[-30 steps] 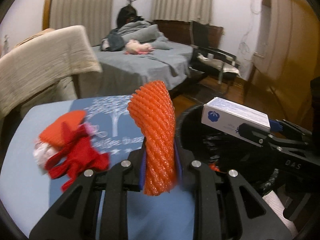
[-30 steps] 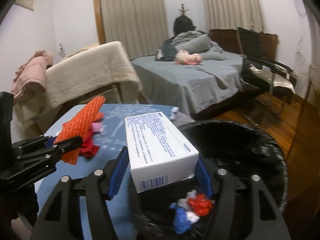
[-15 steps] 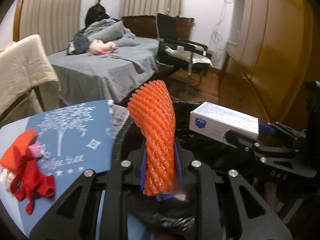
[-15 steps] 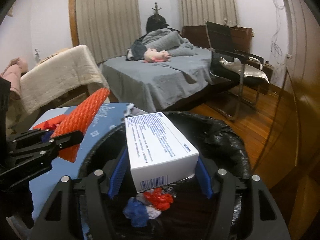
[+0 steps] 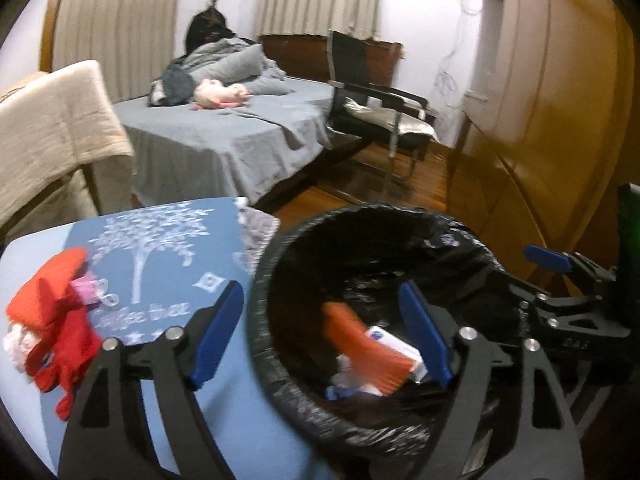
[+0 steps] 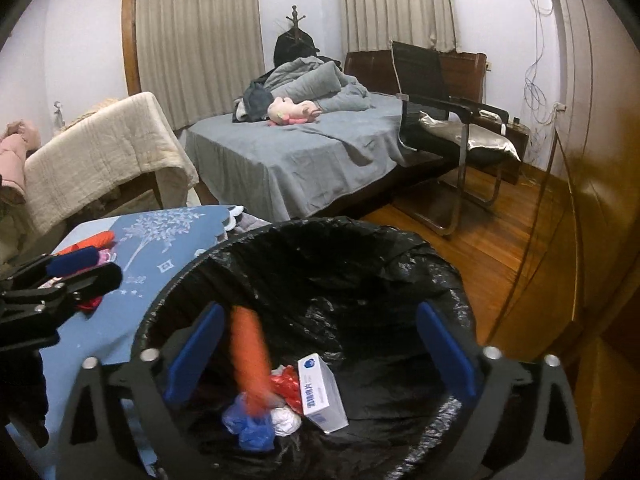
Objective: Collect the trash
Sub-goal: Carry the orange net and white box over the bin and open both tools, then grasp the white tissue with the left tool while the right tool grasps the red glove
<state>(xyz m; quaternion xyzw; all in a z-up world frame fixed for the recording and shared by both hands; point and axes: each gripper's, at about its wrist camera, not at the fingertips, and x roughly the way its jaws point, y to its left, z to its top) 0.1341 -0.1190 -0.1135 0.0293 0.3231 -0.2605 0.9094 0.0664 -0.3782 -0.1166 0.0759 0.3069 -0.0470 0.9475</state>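
Both loads have left the jaws: net [image 6: 250, 356] and box [image 6: 322, 394] drop into the bin [image 6: 400, 248]. Left gripper [image 5: 320, 328] and right gripper [image 6: 318, 354] spread, opening, empty; keep them above the bin until everything settles.

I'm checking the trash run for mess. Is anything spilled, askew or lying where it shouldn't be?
No spill: the white box and orange foam net are inside the bin. Only the red rag pile remains on the table, uncollected.
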